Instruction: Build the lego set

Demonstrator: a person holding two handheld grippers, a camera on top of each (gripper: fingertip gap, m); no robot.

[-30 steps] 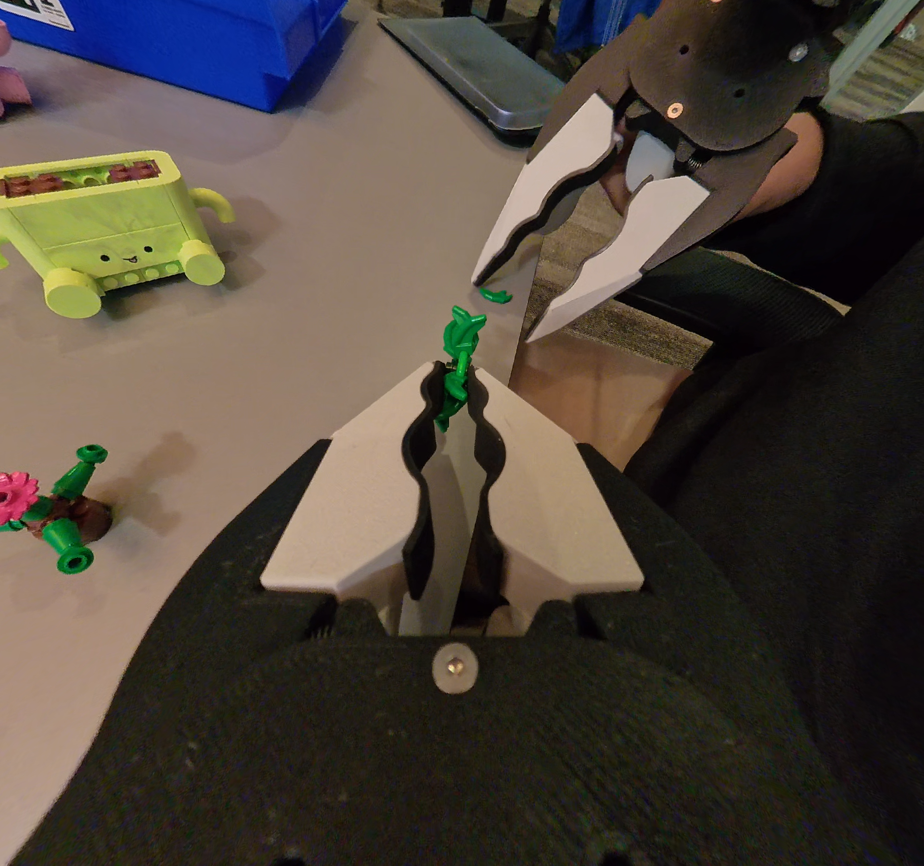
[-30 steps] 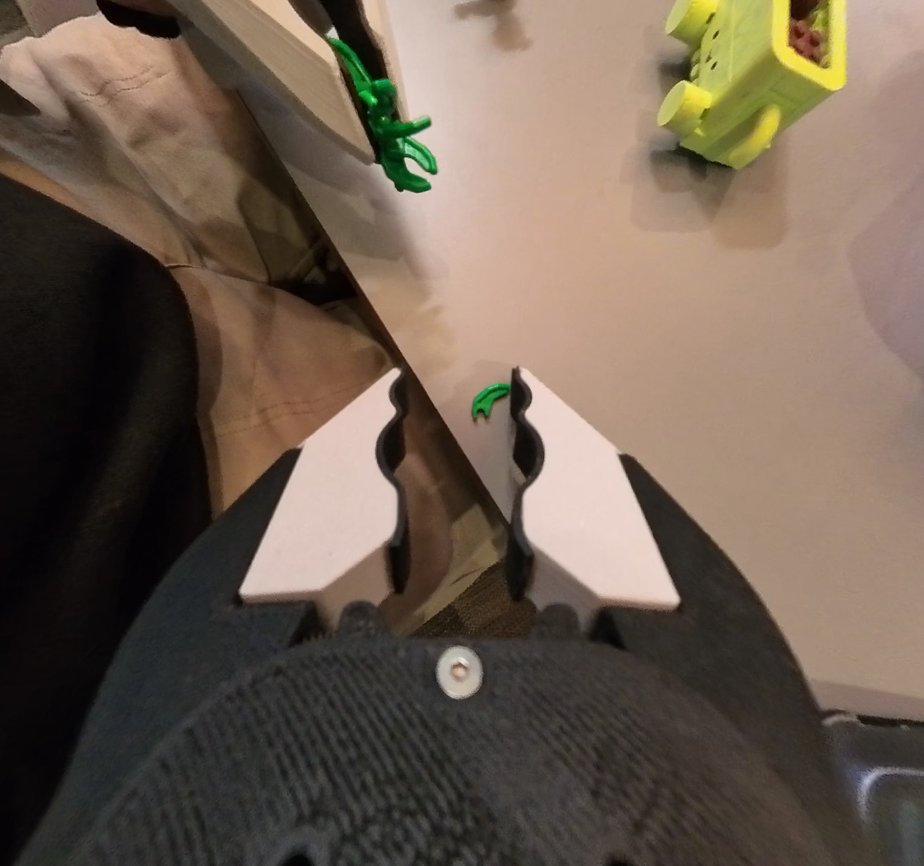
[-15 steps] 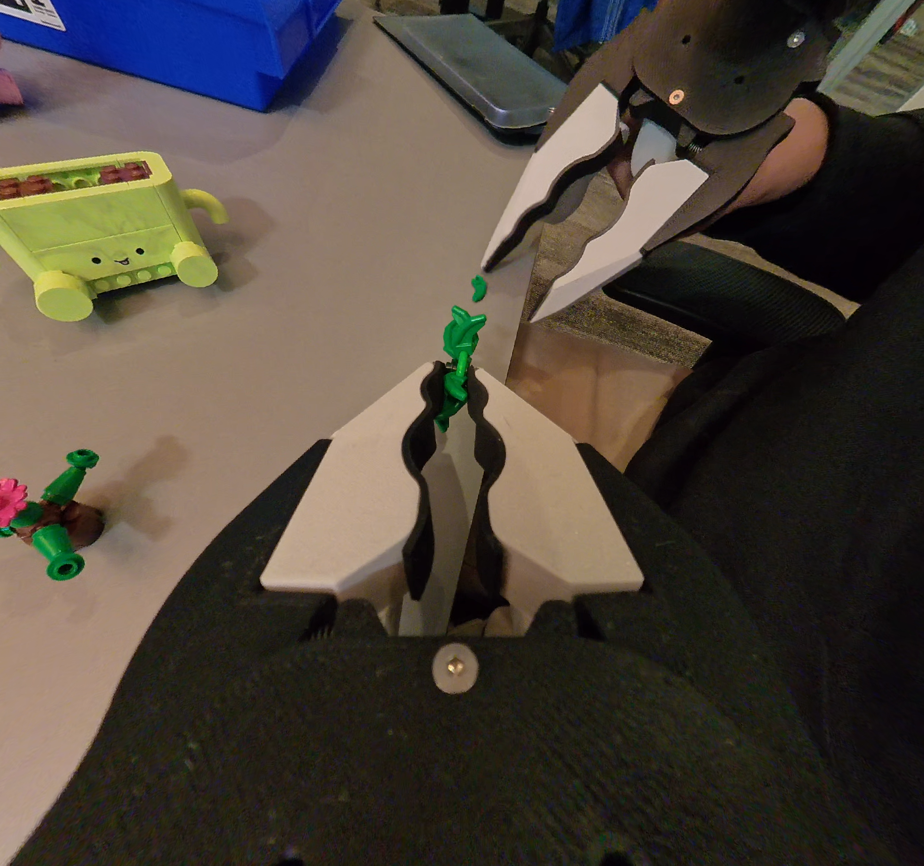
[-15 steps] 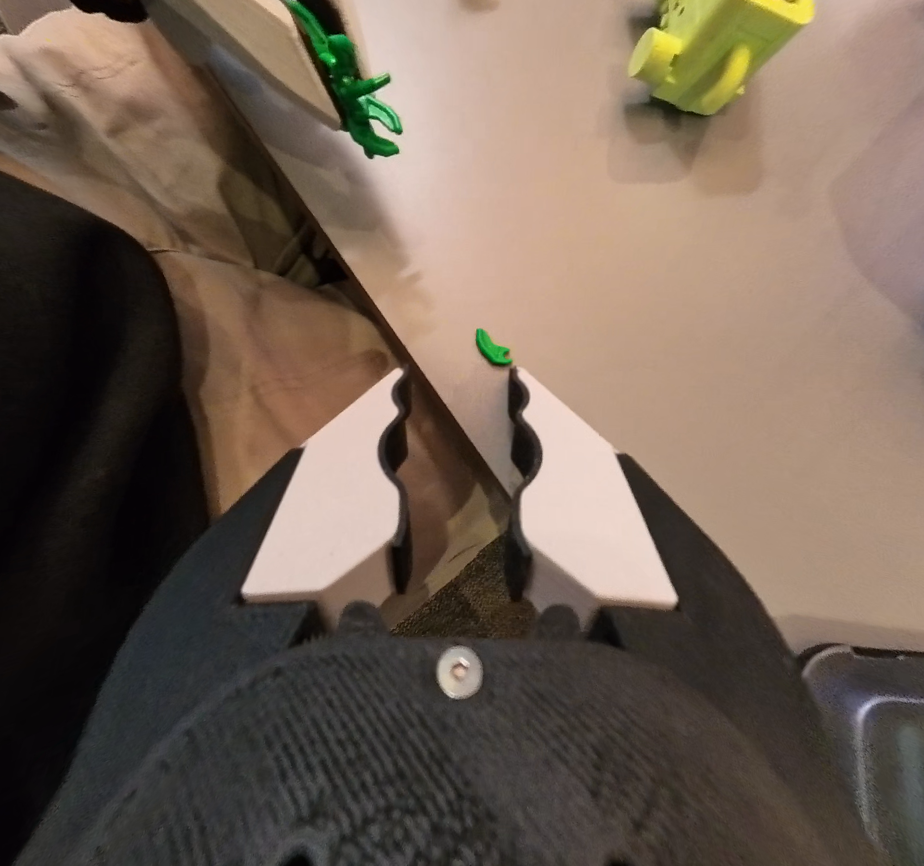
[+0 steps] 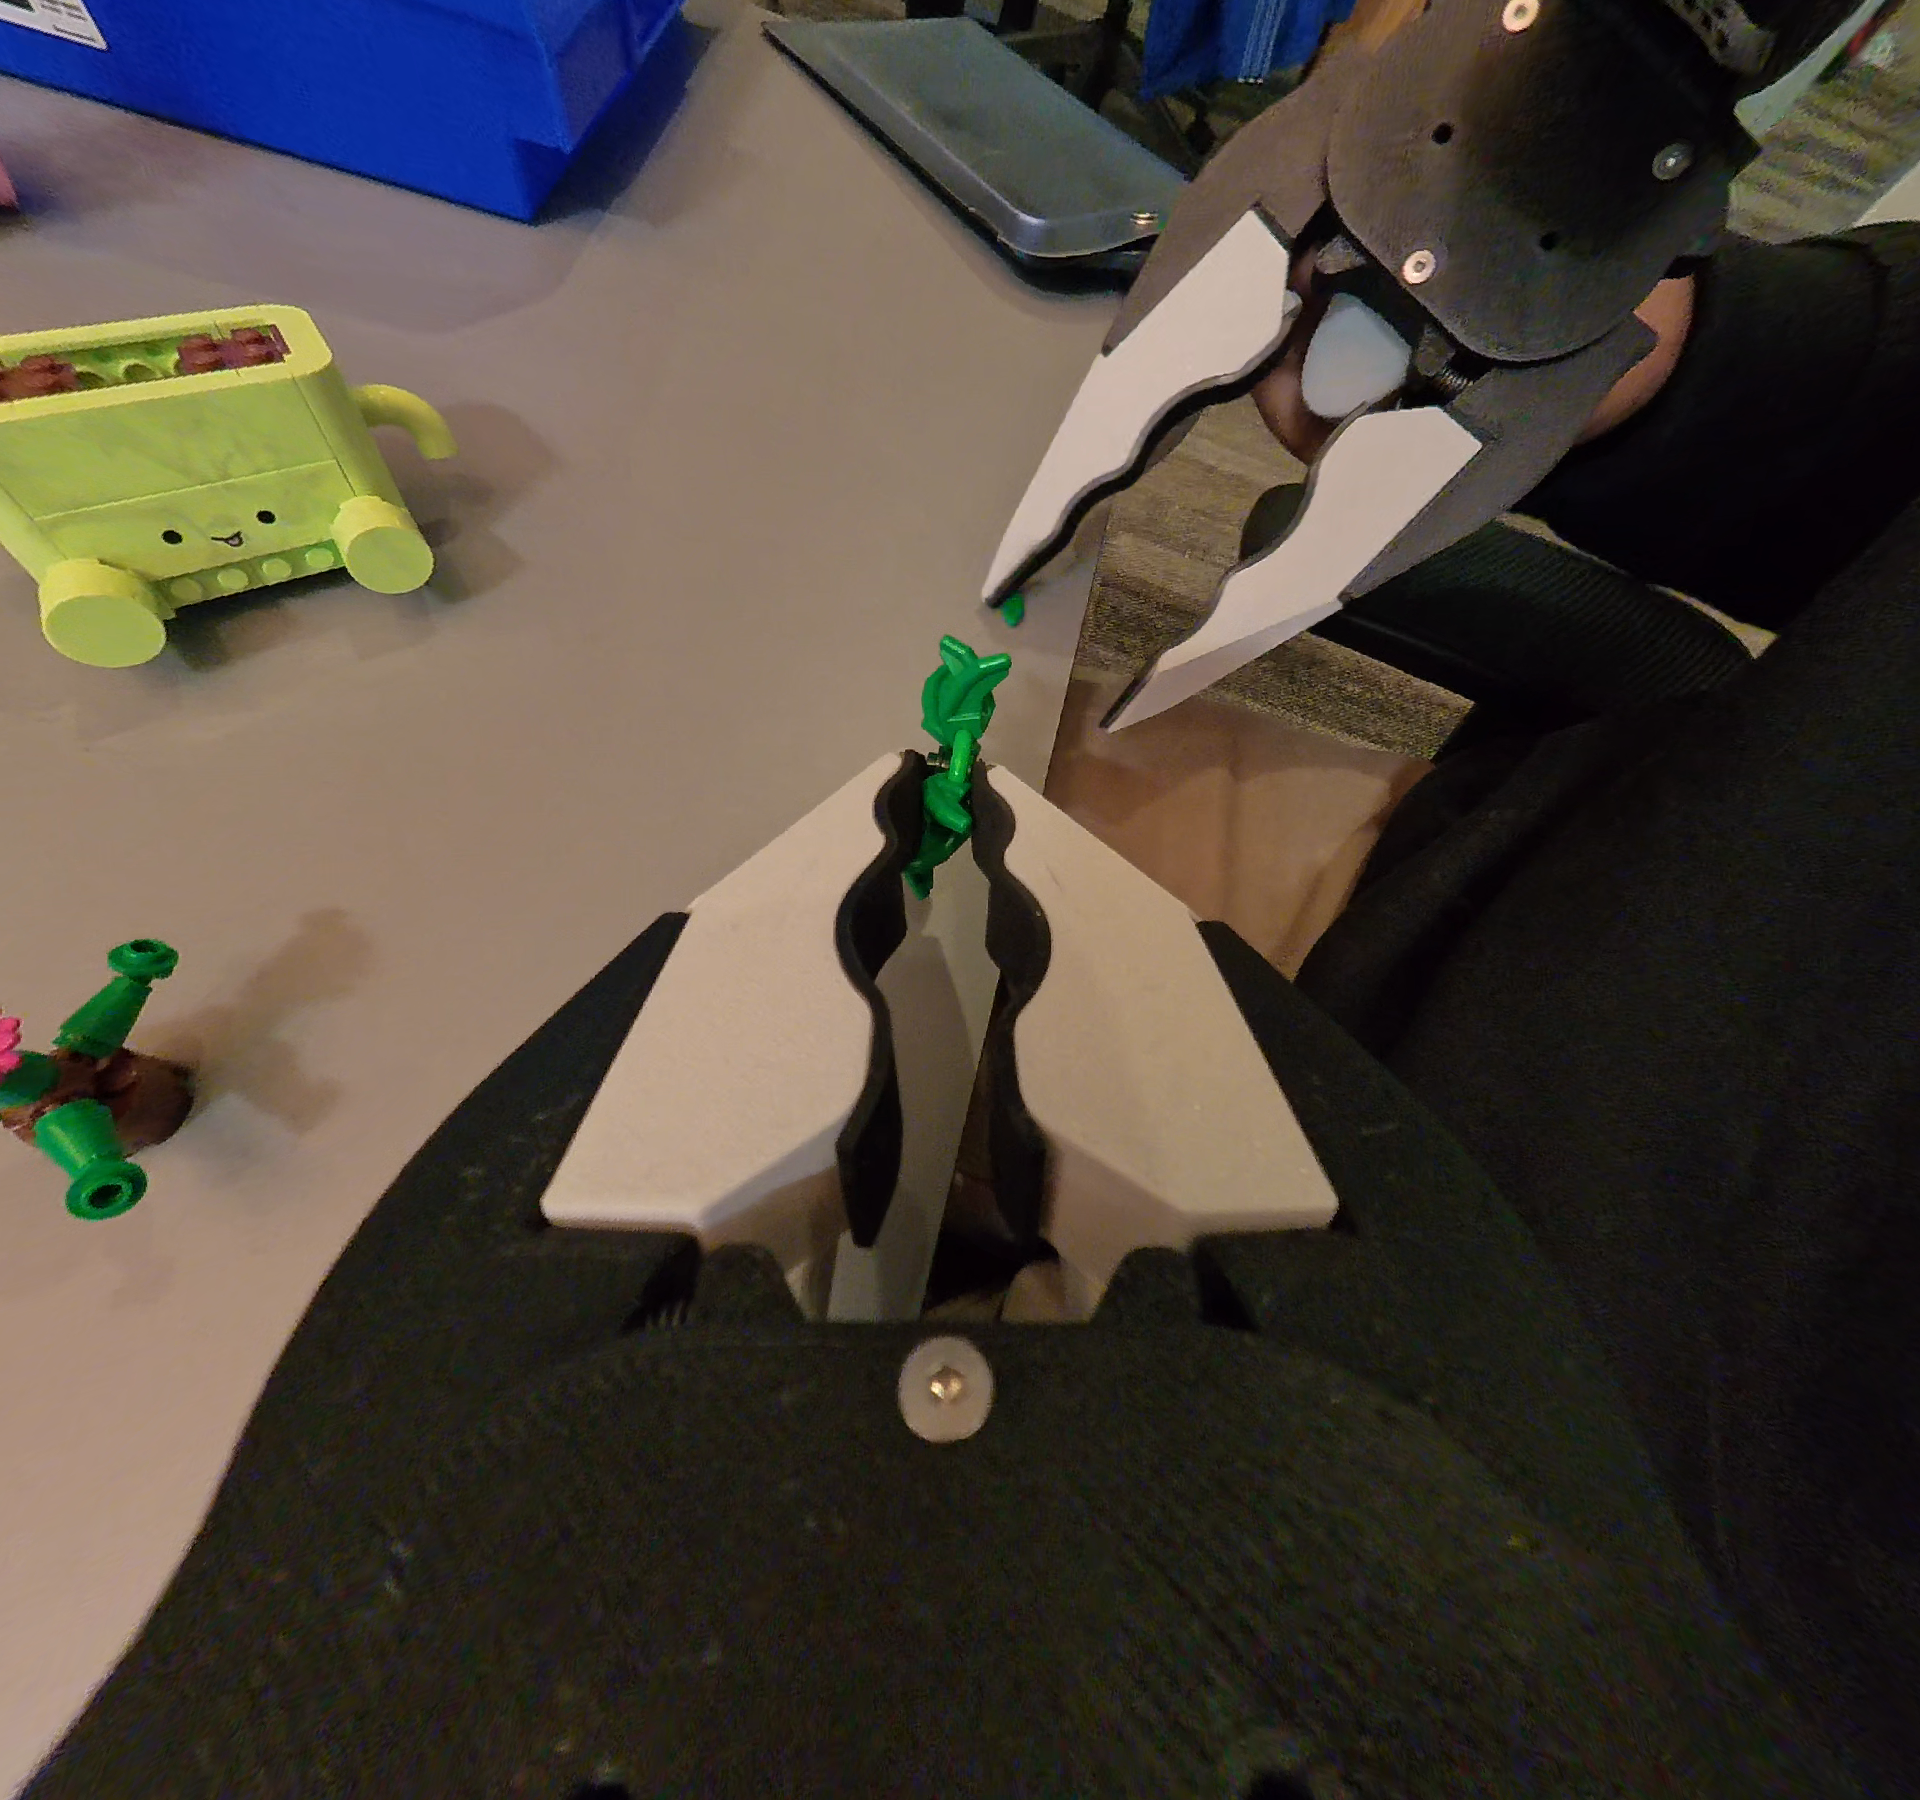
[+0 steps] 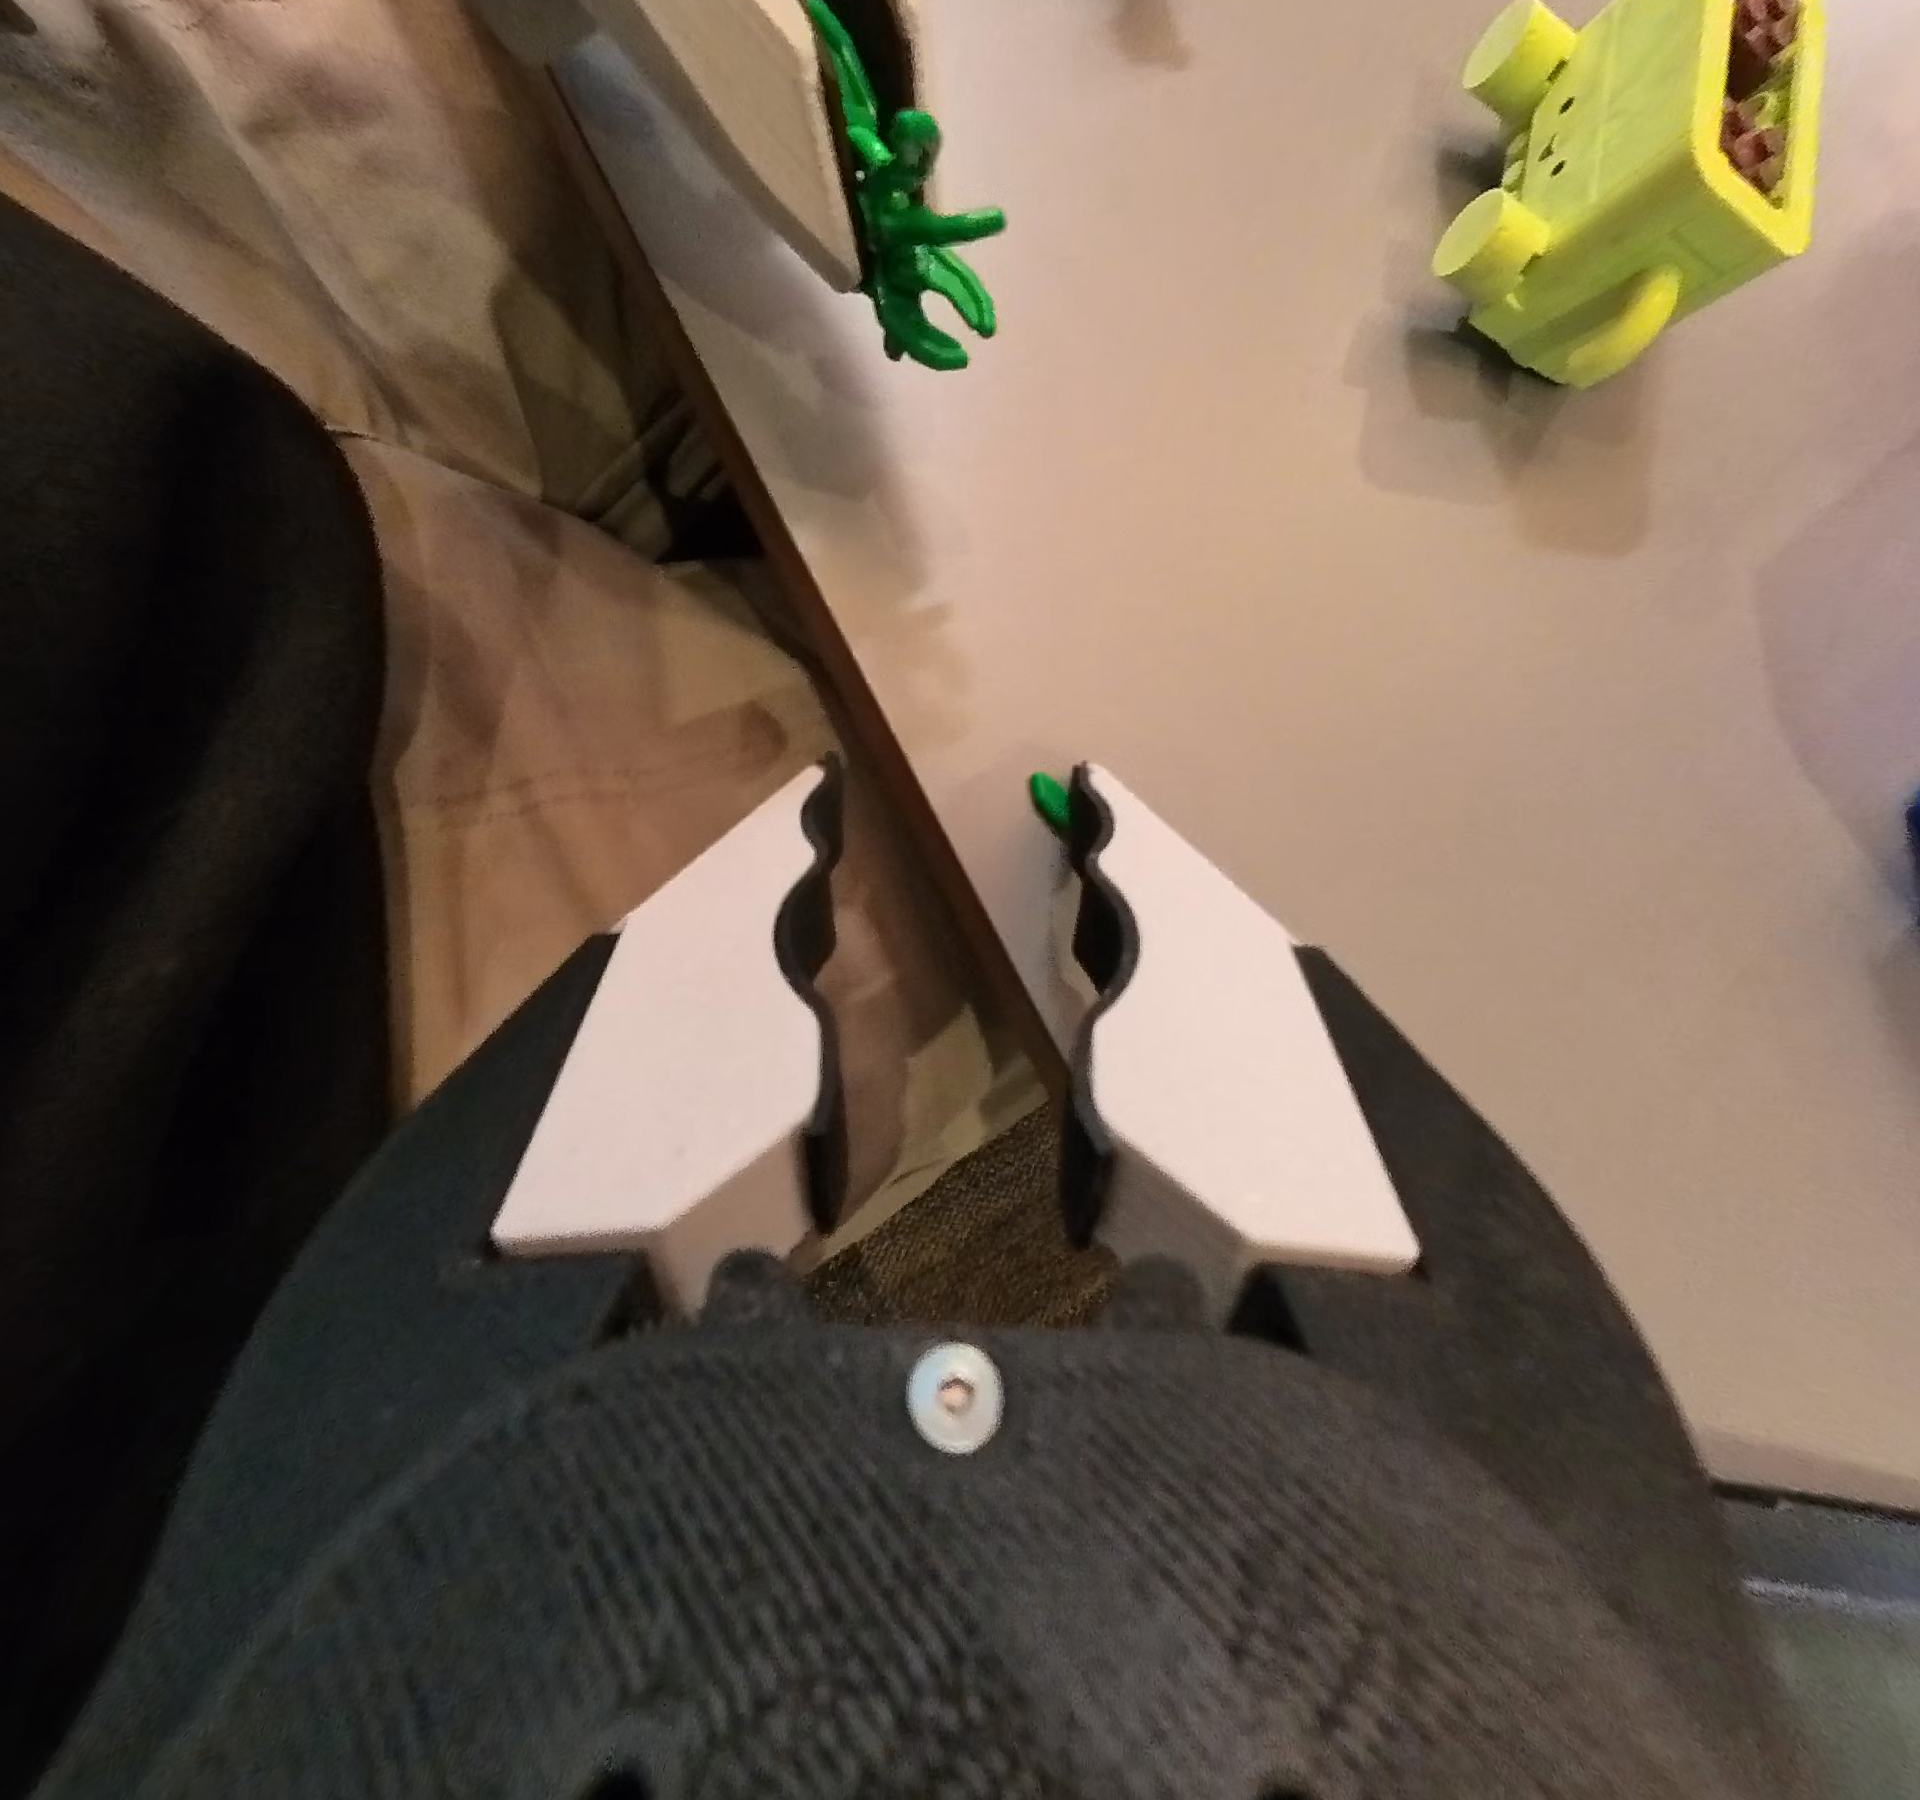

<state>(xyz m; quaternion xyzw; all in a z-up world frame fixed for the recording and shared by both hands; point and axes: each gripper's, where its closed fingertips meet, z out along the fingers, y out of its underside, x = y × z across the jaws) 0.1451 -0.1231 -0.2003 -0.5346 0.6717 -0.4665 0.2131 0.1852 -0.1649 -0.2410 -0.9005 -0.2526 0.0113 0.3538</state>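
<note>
So the left gripper [image 5: 958,763] is pinched tight on a green leafy stem piece [image 5: 956,711], holding it up just above the near edge of the tabletop [image 5: 623,711], with the leaf tips poking out past the fingertips toward 12 o'clock. The right gripper [image 6: 956,784] is spread wide and empty, straddling the tabletop edge, and its right finger sits right against a tiny green leaf piece [image 6: 1051,800] lying loose on the tabletop; I can't tell if it's actually touching it. Looks to me like the step in hand is getting that little leaf picked up so it can go onto the stem. Next move probably calls for shifting the right gripper over toward 3 o'clock so the leaf sits between the fingers, then closing gently. It's so small and so near the edge that a nudge could knock it off. Over at about 10 o'clock in the left wrist view sits the lime green planter [image 5: 197,462], and at 8 o'clock there's a brown base with green cones and a pink flower [image 5: 94,1096], both well away from the action.
</note>
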